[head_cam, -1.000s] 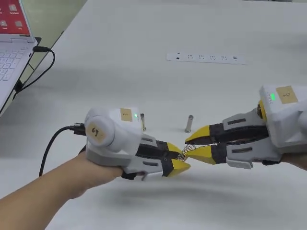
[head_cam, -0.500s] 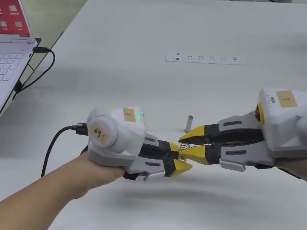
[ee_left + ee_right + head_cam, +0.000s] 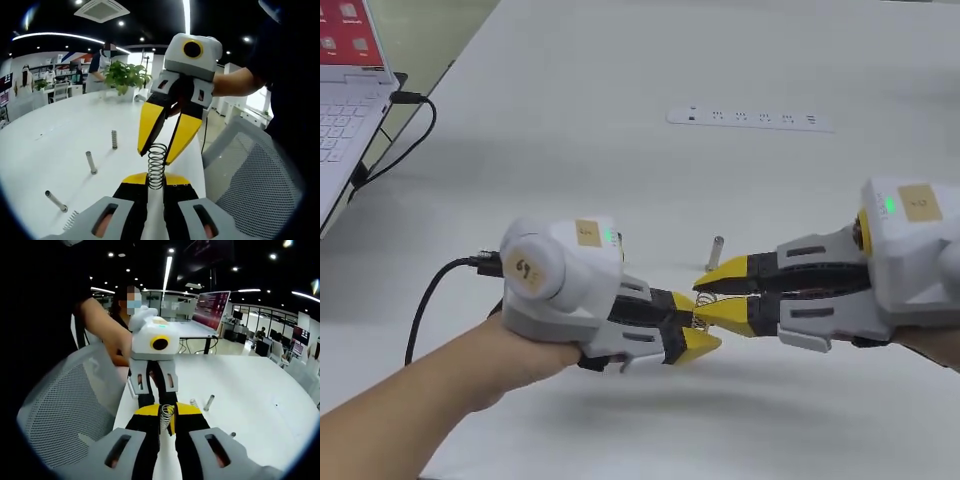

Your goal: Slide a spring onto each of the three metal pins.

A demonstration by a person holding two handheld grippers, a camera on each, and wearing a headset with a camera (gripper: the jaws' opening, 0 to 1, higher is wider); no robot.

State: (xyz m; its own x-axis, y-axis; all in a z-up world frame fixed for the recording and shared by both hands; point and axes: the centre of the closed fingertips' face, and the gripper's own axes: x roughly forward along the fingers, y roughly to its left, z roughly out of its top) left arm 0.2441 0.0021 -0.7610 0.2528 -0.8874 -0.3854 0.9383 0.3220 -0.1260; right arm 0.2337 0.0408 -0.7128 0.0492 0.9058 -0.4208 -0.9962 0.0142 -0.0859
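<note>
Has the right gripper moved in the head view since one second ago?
Yes. Measured against the standing pin, the right gripper has shifted left, closer to the left gripper.

An open-plan office is shown. A laptop and a power strip are laid on the long white surface, and a mesh office chair is drawn up beside it. Beyond the surface a potted plant and a large screen are seen, and above it strip lights and a ceiling vent.
</note>
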